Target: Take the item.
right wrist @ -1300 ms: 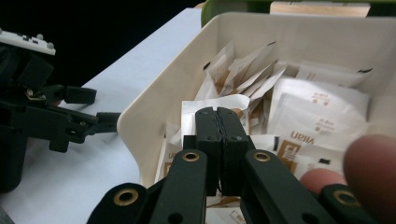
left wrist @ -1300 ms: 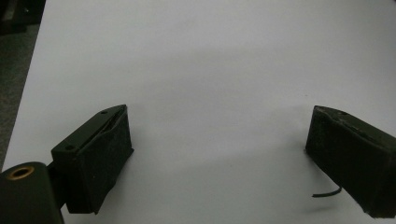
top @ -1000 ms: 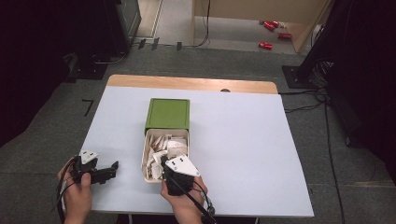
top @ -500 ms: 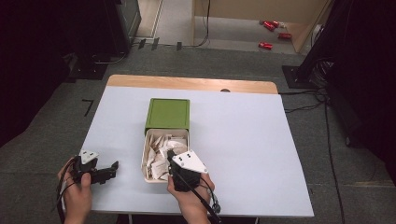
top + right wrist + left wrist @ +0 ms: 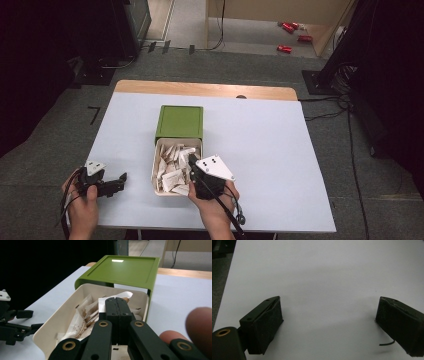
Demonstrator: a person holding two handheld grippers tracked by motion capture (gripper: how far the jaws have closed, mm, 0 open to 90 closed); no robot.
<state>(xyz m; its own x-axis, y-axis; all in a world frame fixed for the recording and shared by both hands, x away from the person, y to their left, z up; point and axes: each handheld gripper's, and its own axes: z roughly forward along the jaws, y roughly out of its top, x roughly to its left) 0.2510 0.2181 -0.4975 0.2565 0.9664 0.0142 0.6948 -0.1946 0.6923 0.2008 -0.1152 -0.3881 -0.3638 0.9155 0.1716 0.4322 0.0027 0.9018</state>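
A green box (image 5: 179, 121) (image 5: 125, 267) stands mid-table, and its cream drawer (image 5: 155, 172) (image 5: 56, 321) is pulled out toward me. Several white and brown paper sachets (image 5: 172, 162) (image 5: 80, 323) fill the drawer. My right gripper (image 5: 192, 161) (image 5: 119, 306) hovers over the drawer's near right corner. Its jaws are pressed together and shut, and I see nothing between them. My left gripper (image 5: 120, 181) (image 5: 329, 320) (image 5: 31, 320) rests on the table left of the drawer, open, with only bare tabletop between its jaws.
The pale table (image 5: 260, 150) has a wooden strip (image 5: 200, 90) along its far edge. Cables (image 5: 325, 112) and dark stands sit on the floor around it. A cable (image 5: 230, 217) trails from my right gripper toward the near edge.
My right gripper has moved a little to the right and lifted, still shut. The left gripper and the drawer have stayed where they were.
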